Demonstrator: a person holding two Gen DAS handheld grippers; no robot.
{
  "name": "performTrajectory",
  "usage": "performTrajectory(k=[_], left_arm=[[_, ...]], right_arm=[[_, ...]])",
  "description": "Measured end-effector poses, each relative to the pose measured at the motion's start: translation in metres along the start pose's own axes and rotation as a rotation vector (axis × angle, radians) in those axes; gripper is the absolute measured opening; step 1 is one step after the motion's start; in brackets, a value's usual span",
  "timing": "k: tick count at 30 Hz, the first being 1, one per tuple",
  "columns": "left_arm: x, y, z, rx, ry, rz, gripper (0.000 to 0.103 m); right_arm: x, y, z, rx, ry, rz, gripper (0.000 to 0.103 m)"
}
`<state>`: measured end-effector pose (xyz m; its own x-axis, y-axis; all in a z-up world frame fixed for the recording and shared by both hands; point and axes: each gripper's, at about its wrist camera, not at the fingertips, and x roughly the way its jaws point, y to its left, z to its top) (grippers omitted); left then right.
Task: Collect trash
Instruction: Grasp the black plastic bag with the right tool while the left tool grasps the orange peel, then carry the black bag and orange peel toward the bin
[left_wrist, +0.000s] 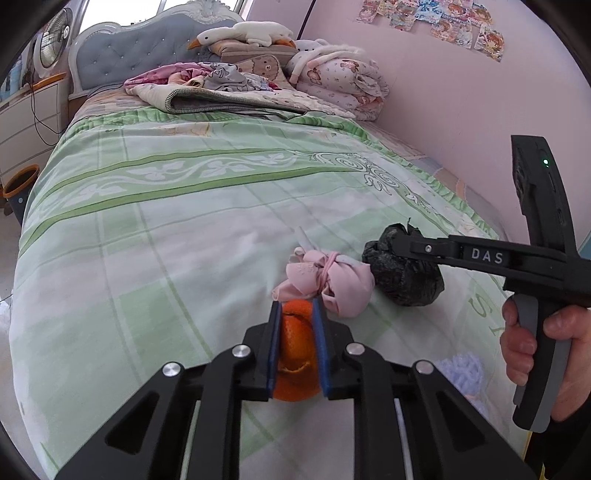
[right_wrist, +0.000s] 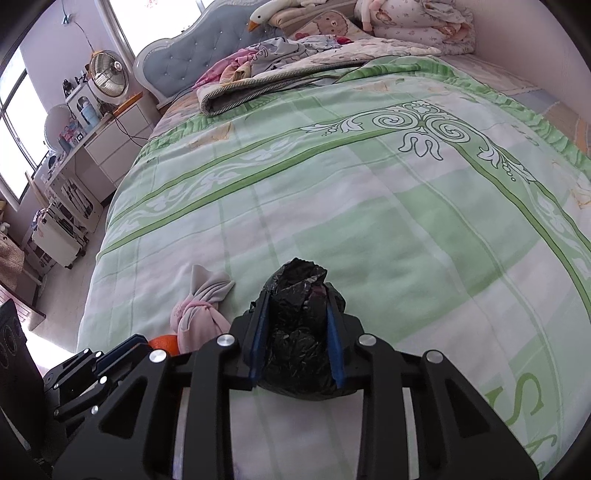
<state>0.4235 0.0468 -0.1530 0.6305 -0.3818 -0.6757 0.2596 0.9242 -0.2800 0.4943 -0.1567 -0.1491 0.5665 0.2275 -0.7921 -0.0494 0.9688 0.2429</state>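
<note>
An orange peel (left_wrist: 295, 350) lies at the near end of the bed (left_wrist: 184, 221), pinched between the blue pads of the left tongs (left_wrist: 295, 321); its underside is hidden by the tong frame. Just beyond it sits a knotted pink cloth bundle (left_wrist: 325, 280), touching the peel's far edge. To the right, a crumpled black plastic bag (right_wrist: 299, 332) rests on the green patterned bedspread (right_wrist: 369, 221), gripped by the right tongs (right_wrist: 297, 314), which hide its lower half. In the left view a hand (left_wrist: 535, 350) holds the right tool's handle, cut off at the edge. Heaped blankets (left_wrist: 340, 81) and a goose toy (left_wrist: 243, 35) crowd the headboard (left_wrist: 129, 55); the wall posters (left_wrist: 436, 18) are too blurred to read.
</note>
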Motion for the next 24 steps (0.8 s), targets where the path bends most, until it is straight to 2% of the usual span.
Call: performTrajectory(k=[12,24], left_arm=[[-0.045,-0.006,-0.014,0.003,-0.024,0.052,0.015],[-0.106,-0.017,-0.027,-0.002,-0.09,0.078,0.015]], right_arm=[[-0.057,-0.008,-0.03,0.004,-0.046,0.04,0.027],[-0.129,-0.001,-0.058,-0.024,-0.126,0.078,0.027]])
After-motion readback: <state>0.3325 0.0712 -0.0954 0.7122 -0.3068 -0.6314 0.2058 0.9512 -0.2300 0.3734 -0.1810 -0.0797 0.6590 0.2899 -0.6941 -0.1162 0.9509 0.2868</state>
